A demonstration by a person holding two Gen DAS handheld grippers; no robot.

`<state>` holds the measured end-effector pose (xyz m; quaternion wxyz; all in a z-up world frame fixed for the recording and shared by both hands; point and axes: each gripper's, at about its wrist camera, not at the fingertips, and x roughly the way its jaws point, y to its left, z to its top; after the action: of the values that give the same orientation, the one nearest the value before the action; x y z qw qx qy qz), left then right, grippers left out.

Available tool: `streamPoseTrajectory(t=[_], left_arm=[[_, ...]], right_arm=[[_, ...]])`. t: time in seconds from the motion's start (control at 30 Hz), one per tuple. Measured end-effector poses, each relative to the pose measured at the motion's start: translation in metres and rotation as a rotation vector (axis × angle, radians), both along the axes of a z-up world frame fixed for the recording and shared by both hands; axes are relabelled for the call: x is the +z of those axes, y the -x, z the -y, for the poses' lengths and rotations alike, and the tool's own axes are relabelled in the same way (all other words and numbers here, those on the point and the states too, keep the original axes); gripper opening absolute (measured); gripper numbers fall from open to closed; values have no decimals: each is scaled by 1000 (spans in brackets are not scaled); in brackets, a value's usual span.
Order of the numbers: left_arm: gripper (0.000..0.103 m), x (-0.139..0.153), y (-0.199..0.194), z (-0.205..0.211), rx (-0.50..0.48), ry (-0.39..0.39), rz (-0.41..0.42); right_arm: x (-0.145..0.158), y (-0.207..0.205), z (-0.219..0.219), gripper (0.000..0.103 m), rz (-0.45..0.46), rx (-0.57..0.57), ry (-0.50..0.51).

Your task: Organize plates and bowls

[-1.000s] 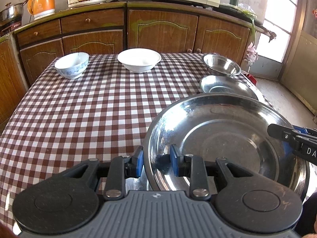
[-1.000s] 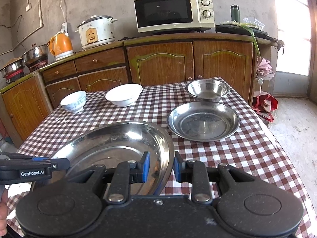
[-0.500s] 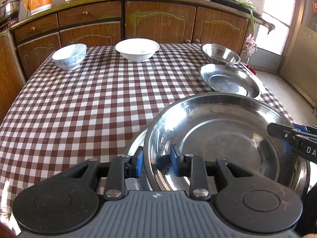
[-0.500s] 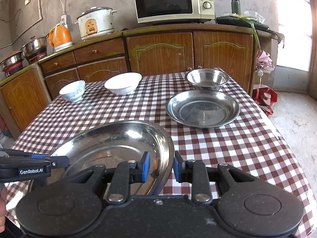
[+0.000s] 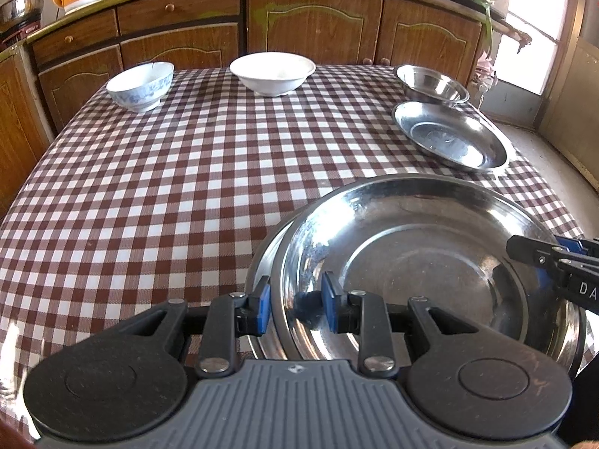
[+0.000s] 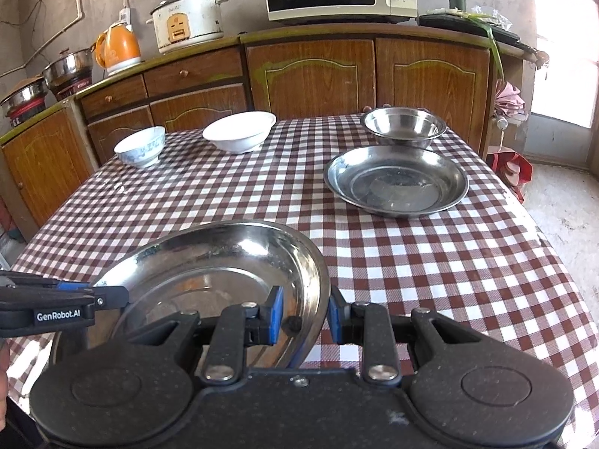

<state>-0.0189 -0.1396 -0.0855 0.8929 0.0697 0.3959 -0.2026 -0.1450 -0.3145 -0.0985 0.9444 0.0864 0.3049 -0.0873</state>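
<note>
lowered slightly since the earlier frame, both views now tilting further down onto the table. left gripper and right gripper are each clenching opposite rims of the large steel plate, sitting just over a second plate on the checked tablecloth. smaller steel plate, steel bowl and two white bowls are lying beyond.
</note>
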Motion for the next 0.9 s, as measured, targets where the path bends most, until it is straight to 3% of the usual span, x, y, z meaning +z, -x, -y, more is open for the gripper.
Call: streamPoseTrajectory(t=[0.4, 0.9], left_arm=[[30, -11, -5, -4, 13, -15, -35], [30, -14, -15, -5, 39, -41, -8]], right_arm=[[-13, -8, -6, 32, -43, 13, 15], [-21, -30, -14, 32, -69, 25, 45]])
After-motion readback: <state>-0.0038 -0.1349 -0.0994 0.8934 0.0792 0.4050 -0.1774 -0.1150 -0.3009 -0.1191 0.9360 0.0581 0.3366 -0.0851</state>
